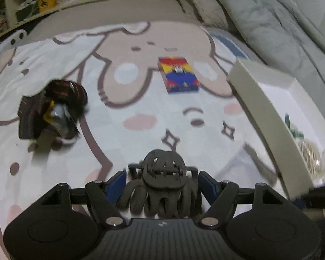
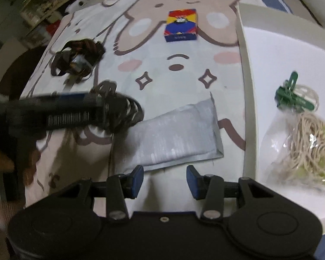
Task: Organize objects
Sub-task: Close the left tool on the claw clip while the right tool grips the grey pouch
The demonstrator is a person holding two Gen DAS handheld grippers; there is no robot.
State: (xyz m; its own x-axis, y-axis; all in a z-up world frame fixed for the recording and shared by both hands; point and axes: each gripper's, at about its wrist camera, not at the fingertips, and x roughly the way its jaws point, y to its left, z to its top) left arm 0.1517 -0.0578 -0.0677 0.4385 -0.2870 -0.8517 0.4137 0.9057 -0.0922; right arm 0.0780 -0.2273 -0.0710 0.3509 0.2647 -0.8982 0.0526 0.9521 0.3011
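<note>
My left gripper (image 1: 162, 186) is shut on a black claw hair clip (image 1: 162, 184) and holds it above the cartoon-print mat (image 1: 119, 143). In the right wrist view the left gripper and the clip (image 2: 117, 110) show at the left, over the mat. My right gripper (image 2: 165, 181) is open and empty, just in front of a grey padded pouch (image 2: 175, 134). A colourful card box (image 1: 178, 74) lies farther off, also seen in the right wrist view (image 2: 181, 26). A dark bundle of hair ties (image 1: 52, 108) lies at the left.
A white tray (image 2: 270, 49) at the right holds a bag of rubber bands (image 2: 307, 143) and green clips (image 2: 292, 95). Its rim (image 1: 262, 112) rises close to my left gripper's right side. A grey quilt (image 1: 270, 10) lies beyond, shelves (image 1: 32, 2) at the far left.
</note>
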